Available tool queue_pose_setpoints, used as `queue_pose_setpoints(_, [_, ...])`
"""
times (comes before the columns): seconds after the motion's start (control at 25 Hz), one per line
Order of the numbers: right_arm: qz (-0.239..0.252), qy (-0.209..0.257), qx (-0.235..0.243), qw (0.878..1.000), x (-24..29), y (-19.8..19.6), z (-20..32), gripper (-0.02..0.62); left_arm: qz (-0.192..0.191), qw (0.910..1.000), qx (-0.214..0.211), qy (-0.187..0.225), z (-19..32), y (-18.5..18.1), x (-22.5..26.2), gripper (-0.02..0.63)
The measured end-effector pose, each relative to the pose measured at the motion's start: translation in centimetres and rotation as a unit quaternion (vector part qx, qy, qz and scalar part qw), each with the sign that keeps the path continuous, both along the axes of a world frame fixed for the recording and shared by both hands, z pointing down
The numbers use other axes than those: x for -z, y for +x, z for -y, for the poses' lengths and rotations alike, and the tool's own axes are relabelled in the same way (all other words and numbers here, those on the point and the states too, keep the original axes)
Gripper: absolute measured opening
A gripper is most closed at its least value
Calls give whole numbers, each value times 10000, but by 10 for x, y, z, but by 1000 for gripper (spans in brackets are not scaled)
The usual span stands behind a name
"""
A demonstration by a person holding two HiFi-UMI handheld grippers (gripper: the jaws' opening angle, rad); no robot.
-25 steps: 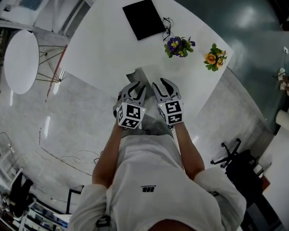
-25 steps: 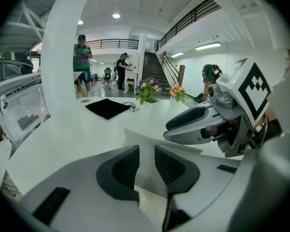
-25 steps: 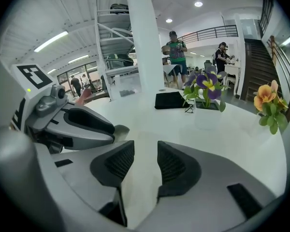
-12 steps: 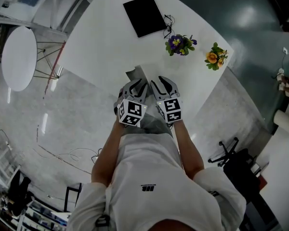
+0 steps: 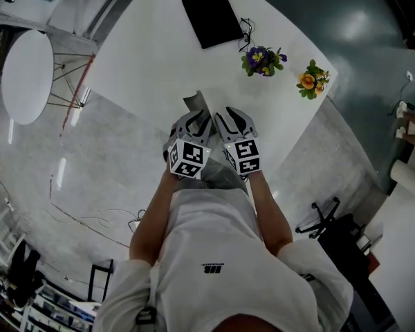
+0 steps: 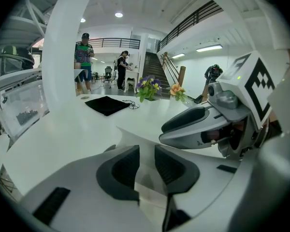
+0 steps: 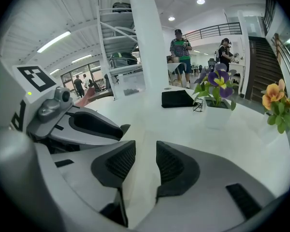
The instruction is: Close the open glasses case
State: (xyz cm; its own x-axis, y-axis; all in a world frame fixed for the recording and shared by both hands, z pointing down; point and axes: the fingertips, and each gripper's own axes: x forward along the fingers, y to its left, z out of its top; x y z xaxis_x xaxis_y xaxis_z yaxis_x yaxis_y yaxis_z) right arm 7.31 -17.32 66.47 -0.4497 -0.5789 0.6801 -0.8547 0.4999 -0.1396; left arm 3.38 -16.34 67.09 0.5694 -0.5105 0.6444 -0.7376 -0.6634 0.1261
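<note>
A pale grey folding glasses case [image 5: 196, 104] lay at the near edge of the white round-cornered table [image 5: 152, 54], just ahead of both grippers; its flap stood tilted up from the tabletop, so the case was not yet closed. The left gripper [image 5: 193, 120] pinched a thin pale panel of the glasses case between its dark ribbed pads [image 6: 121, 166]; the right gripper [image 5: 229, 114] sat just beside it, almost touching; its jaws had just been closing and were pressed nearly together, with only a narrow pale strip showing between them; whether that strip was case or tabletop I could not tell. Further back on the table lay a flat black rectangular pad [image 5: 211, 18]; near it stood a purple-flowered plant [image 5: 263, 59], and an orange-flowered plant [image 5: 311, 80] stood by the table's right edge.
</note>
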Motion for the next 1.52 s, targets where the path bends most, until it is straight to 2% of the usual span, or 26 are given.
queue_pose_setpoints(1.52, [79,4,351,9994,4,-31,-14,130,134,9992,366,-117,-14,-31,-11,109])
